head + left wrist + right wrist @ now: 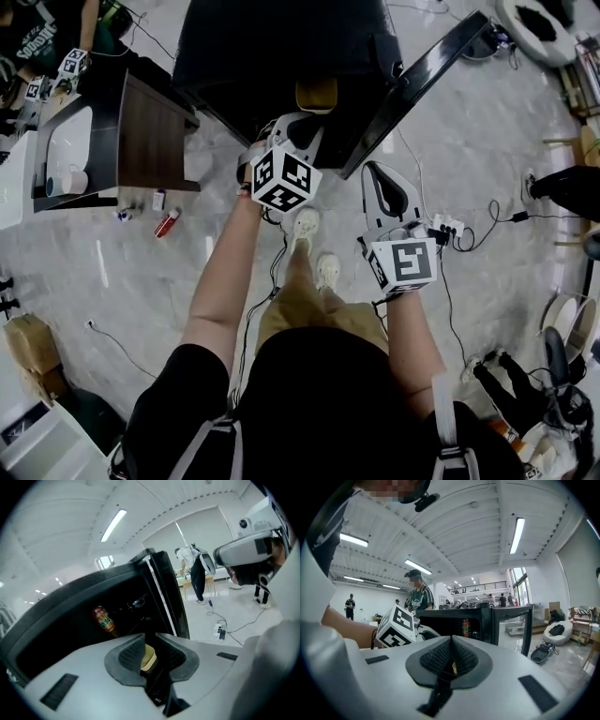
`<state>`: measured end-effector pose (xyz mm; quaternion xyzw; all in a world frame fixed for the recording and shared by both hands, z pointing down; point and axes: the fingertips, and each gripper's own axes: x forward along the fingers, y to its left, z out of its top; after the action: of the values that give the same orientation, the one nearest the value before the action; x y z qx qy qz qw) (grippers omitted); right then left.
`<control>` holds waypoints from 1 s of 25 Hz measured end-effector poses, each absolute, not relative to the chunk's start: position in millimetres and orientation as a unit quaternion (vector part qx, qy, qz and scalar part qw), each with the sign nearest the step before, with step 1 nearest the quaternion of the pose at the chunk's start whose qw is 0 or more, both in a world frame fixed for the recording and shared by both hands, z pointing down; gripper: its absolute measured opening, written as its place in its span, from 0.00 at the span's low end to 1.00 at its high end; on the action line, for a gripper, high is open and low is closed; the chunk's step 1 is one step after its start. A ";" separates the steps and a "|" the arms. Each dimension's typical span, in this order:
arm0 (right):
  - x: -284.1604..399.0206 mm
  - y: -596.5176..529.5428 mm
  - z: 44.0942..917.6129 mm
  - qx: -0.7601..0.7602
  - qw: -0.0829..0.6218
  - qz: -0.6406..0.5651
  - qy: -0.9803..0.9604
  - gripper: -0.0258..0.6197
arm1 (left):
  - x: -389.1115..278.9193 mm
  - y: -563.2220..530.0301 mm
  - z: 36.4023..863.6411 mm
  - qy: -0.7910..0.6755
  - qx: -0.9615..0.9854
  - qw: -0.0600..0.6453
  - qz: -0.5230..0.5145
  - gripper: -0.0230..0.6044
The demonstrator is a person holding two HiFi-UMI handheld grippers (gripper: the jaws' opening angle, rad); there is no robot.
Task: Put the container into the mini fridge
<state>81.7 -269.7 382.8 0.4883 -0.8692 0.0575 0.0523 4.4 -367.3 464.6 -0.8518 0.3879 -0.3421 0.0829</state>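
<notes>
A black mini fridge [253,56] stands on the floor in front of me, its glass door [422,84] swung open to the right. My left gripper [302,127] is shut on a small cream-yellow container [317,94] and holds it at the fridge's open front. In the left gripper view the container [149,659] sits between the pads, with a red can [104,619] on a shelf inside. My right gripper [380,173] hangs shut and empty to the right, near the door. In the right gripper view its pads [440,657] meet, facing the fridge [454,620].
A dark wooden table [150,131] with a white basin [70,141] stands to the left. A red bottle [166,223] lies on the floor below it. A power strip [448,225] and cables trail at right. Another person [47,42] stands upper left.
</notes>
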 end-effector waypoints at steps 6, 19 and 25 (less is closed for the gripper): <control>88.2 -231.8 350.9 0.483 0.040 0.038 -0.874 0.10 | 11.4 -305.0 408.9 0.402 -0.867 0.077 -0.286 0.16; 91.1 -157.3 306.7 0.467 0.043 -0.013 -0.883 0.10 | 9.9 -180.5 325.4 0.441 -0.877 0.052 -0.182 0.16; 78.8 -139.1 278.6 0.451 0.019 -0.028 -0.892 0.10 | 0.7 -150.5 276.2 0.457 -0.871 0.084 -0.160 0.16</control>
<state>78.8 -139.1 278.6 0.4509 -0.8919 -0.0282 0.0186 0.7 -150.5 276.2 -0.8710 0.4568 -0.1597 0.0840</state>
